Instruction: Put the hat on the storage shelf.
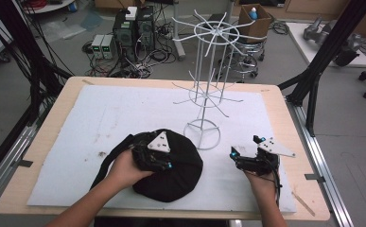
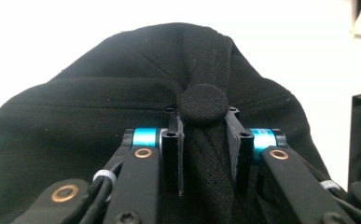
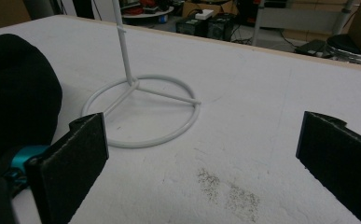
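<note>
The black cap (image 1: 171, 170) lies on the tabletop (image 1: 275, 101) beside the white rack (image 1: 203, 135). The left gripper (image 2: 205, 140) pinches its crown, jaws closed just under the top button (image 2: 202, 103). The right gripper (image 3: 201, 154) rests nearby, jaws wide apart, holding nothing.

Black cap (image 1: 171, 165) matt woven cloth; rack (image 1: 208, 85) smooth white-coated wire.
</note>
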{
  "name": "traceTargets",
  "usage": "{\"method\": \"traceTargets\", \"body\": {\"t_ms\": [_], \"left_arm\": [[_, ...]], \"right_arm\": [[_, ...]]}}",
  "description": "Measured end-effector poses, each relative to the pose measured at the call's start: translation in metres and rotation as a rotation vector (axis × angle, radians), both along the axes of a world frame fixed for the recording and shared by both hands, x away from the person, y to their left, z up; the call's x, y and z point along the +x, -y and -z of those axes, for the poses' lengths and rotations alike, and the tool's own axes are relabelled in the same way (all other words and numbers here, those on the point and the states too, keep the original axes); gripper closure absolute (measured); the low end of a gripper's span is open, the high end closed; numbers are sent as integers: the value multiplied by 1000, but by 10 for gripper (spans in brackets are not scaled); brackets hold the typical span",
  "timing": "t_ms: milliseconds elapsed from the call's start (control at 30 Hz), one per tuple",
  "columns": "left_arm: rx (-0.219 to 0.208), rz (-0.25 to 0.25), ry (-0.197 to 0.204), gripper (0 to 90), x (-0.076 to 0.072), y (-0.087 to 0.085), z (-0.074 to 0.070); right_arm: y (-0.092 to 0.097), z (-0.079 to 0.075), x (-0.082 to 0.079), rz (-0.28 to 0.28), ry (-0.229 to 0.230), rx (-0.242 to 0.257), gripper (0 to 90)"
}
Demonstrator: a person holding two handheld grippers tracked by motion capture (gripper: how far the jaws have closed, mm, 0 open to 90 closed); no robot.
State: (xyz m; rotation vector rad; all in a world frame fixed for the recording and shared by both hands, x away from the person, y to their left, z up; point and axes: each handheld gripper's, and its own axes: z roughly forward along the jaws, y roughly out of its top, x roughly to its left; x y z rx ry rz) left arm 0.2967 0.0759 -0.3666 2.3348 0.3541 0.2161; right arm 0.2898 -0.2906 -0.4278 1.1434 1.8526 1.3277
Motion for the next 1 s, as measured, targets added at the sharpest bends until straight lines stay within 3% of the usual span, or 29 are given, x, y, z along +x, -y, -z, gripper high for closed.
{"method": "traceTargets", "body": {"t_ms": [67, 100, 167, 233, 267, 333, 367, 400, 600, 633, 700, 833, 867, 900, 1000], "left_arm": [[-67, 2, 4, 738, 2, -10, -9], [-67, 2, 4, 739, 2, -10, -9], [-157, -12, -1, 743, 6, -25, -20], [-178, -15, 0, 745, 7, -29, -23], [-236, -15, 7, 746, 9, -41, -31], [-296, -11, 24, 746, 10, -53, -40], [-296, -11, 24, 746, 10, -53, -40], [-333, -7, 34, 746, 11, -65, -48], [-421, -6, 34, 746, 12, -90, -63], [-460, 8, 22, 746, 12, -97, -67], [-495, 24, 14, 746, 13, -102, -71], [-542, 51, -2, 746, 14, -108, -77], [-576, 68, -14, 746, 15, -113, -80], [-576, 68, -14, 746, 15, -113, -80], [-659, 89, -30, 746, 18, -125, -85]], "right_arm": [[0, 0, 1, -1, 5, -4, 11], [0, 0, 0, -2, 2, -2, 11], [0, 0, 1, -3, 5, -7, 11], [0, 0, 1, -5, 5, -7, 11], [0, 0, 1, -4, 5, -6, 11], [0, 0, 1, -4, 5, -4, 11], [0, 0, 1, -4, 5, -4, 11], [0, 1, 1, -2, 3, -5, 11], [-1, 1, 1, -4, 0, -8, 11], [-1, 1, 1, -4, 1, -9, 11], [-1, 1, 1, -4, -2, -8, 11], [-1, 1, 1, -6, 1, -6, 11], [-1, 1, 1, -7, 2, -6, 11], [-2, 1, 1, -6, 1, -6, 11], [-1, 1, 1, -6, -1, -6, 11]]}}
